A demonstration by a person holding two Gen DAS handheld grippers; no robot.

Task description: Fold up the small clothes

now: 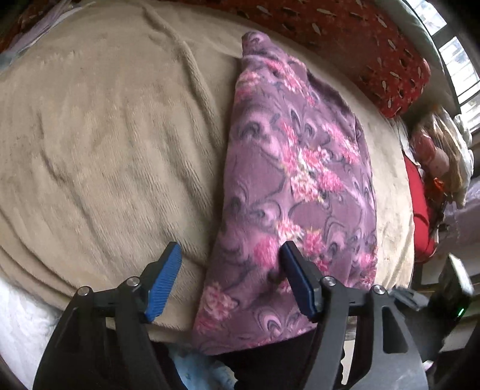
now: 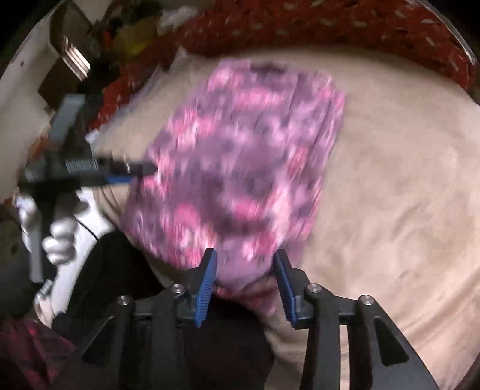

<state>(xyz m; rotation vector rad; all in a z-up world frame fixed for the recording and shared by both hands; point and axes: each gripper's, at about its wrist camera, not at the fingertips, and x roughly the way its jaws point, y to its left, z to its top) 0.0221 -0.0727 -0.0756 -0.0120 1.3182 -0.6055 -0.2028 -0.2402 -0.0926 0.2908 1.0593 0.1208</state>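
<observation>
A purple fleece garment with pink flowers (image 1: 300,168) lies folded in a long strip on a beige blanket (image 1: 105,150). My left gripper (image 1: 231,264) hovers open over the garment's near left edge; one blue pad is above the blanket and the other above the cloth, neither pressing. In the blurred right wrist view the same garment (image 2: 240,156) stretches away from me. My right gripper (image 2: 244,270) is shut on its bunched near corner, which fills the gap between the pads. The left gripper (image 2: 129,174), held by a white-gloved hand (image 2: 60,240), shows at the garment's left side.
A red patterned cushion (image 1: 360,39) (image 2: 300,27) lines the blanket's far edge. Mixed clutter and red cloth (image 1: 426,168) pile up at the right below a window. The beige blanket (image 2: 390,180) spreads wide to the right of the garment. A white sheet (image 1: 24,315) shows at the near edge.
</observation>
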